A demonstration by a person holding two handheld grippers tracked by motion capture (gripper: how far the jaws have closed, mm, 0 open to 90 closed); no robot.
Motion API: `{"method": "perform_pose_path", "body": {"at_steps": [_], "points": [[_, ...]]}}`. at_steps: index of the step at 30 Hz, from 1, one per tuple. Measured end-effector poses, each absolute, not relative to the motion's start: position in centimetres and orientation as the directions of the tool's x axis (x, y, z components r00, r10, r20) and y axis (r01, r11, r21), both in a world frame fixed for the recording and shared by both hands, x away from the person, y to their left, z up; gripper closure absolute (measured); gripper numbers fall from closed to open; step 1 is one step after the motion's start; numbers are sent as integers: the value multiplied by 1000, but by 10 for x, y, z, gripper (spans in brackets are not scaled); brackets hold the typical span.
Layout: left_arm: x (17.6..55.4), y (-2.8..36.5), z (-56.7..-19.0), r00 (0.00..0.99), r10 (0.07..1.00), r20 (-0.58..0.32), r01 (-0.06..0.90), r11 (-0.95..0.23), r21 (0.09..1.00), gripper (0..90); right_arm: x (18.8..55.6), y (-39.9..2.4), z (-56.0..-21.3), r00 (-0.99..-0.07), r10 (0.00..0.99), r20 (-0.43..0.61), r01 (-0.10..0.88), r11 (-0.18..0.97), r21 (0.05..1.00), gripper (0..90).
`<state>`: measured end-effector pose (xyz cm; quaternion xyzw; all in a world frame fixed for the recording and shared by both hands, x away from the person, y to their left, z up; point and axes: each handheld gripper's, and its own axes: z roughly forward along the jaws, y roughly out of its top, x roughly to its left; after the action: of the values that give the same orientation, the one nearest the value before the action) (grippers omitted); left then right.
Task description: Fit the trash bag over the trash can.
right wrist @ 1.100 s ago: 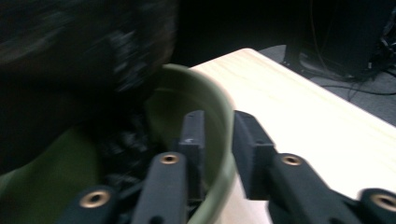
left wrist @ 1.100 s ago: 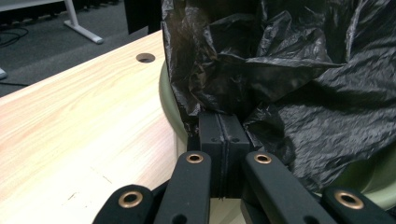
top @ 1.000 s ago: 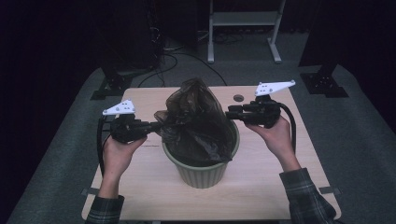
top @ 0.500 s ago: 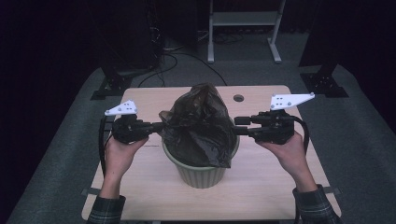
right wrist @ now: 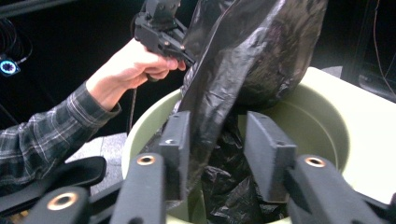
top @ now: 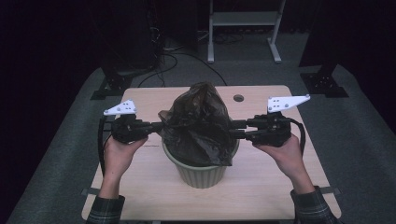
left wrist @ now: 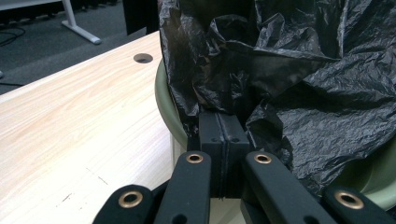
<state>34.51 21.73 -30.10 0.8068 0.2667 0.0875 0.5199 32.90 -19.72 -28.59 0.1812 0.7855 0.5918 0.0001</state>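
My left gripper (top: pixel 156 126) had its jaws pressed flat together on a pinch of the black bag (top: pixel 201 123), just above the near-left part of the rim of the green bin (top: pixel 201 175); in the left gripper view the two pads met with only a fold of plastic squeezed between them. My right gripper (top: pixel 236 129) came at the bag from the opposite side, and its jaws had just been closing, yet in the right gripper view they stood apart with a hanging pleat of the bag running between them: the film lay against one pad while the other was clear of it, so I judged nothing was gripped there yet. The bag rose as a crumpled peak out of the bin, its long axis roughly upright, its lower part tucked inside the bin and one flap draped over the front rim. The bin stood in the middle of the bench (top: pixel 154 196), somewhat toward my edge, with the bench's round cable hole (top: pixel 238 98) well behind it. So the bag lay directly between the grippers, each pointing inward at it along one level line across the bench, and I judged the next move rested on the right one closing on that pleat.
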Motion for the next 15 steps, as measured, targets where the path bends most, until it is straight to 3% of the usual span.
{"method": "perform_pose_path", "body": {"at_steps": [5, 15], "points": [[344, 218, -301, 844, 519, -136, 340, -320, 884, 900, 327, -191, -287, -949, 255, 185, 253, 264, 931, 876], [339, 233, -300, 835, 536, -129, 340, -316, 886, 900, 349, -217, -295, -885, 454, 104, 266, 309, 913, 898]]}}
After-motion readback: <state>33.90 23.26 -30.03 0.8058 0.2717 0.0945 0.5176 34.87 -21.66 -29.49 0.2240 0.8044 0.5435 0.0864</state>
